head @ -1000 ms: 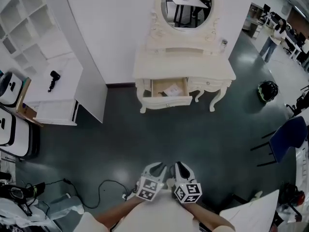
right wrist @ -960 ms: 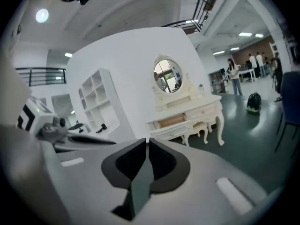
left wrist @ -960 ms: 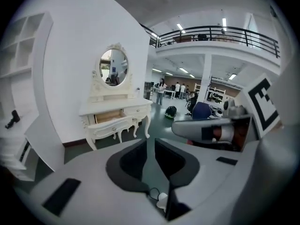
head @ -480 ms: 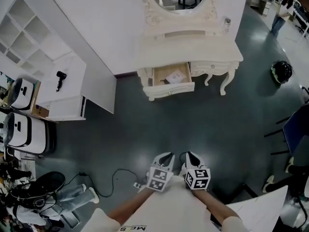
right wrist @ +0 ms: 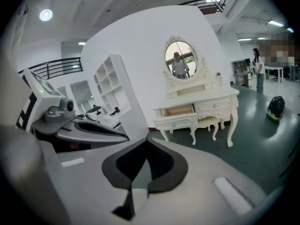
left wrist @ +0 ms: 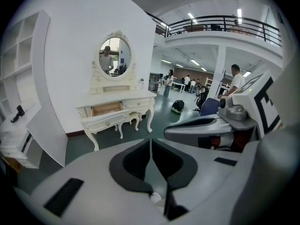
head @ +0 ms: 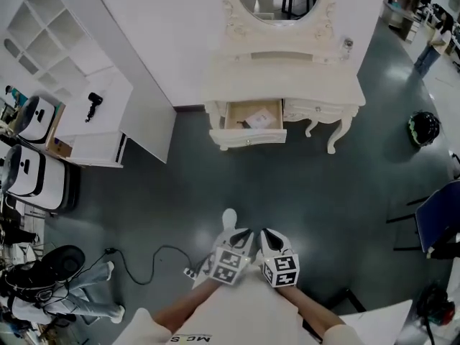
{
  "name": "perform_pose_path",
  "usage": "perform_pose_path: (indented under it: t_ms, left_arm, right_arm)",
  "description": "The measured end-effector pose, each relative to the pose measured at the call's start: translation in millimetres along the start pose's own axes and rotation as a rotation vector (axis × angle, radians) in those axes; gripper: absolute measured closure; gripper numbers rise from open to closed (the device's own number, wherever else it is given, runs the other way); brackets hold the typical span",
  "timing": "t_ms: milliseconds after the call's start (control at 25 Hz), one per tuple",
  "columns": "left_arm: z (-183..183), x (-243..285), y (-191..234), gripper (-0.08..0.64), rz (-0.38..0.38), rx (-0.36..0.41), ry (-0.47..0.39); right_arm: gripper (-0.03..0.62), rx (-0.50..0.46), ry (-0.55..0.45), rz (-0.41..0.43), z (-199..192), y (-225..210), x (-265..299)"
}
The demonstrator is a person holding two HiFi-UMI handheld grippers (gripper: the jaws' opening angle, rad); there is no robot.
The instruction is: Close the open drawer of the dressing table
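Observation:
The cream dressing table (head: 284,70) with an oval mirror stands against the white wall, far ahead of me. Its left drawer (head: 248,136) is pulled out, with papers inside; the same drawer (left wrist: 105,116) shows in the left gripper view and the drawer (right wrist: 176,120) in the right gripper view. My left gripper (head: 239,236) and right gripper (head: 267,237) are held side by side close to my body, well short of the table. Both have their jaws closed together with nothing between them.
A white cabinet (head: 97,131) with a hair dryer (head: 92,104) on it stands left of the table, below open shelves (head: 50,38). A black cable (head: 144,264) lies on the dark floor. A helmet (head: 422,128) and a blue chair (head: 435,218) are at the right.
I have stepped a little; the dressing table sits slightly lower and to the right in the head view. A white shoe tip now shows just ahead of the grippers. The drawer stays open.

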State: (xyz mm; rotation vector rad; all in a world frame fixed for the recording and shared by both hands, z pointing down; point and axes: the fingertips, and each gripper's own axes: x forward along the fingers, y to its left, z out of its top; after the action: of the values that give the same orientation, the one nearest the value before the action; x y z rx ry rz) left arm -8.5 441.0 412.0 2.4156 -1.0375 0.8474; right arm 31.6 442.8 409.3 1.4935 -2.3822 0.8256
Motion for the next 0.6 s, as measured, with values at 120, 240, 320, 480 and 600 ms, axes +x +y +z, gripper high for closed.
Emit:
perform_pose_path:
  t_ms: [120,240,320,480,600]
  left_arm:
    - [6,1,9,0.537,0.023,-0.005,-0.018]
    - [15,6,26,0.537,0.044,-0.045,-0.041]
    - [23,13,39,0.537,0.042,-0.058,-0.054]
    - [42,36,68,0.537,0.027,-0.071,-0.065]
    - [53,53,82,0.537,0.001,-0.075,-0.055]
  right_arm:
    - [0.592,-0.020,-0.005,0.018,9,-1,6]
    - [0.592,-0.031,0.000,0.017,15,-7,15]
    - [0.592,-0.042,-0.002,0.009,20,-9,23]
    - [0.592,-0.079,-0.008,-0.023,39,-20,45]
    - [0.592,-0.073,-0.007,-0.053,51,-30,63]
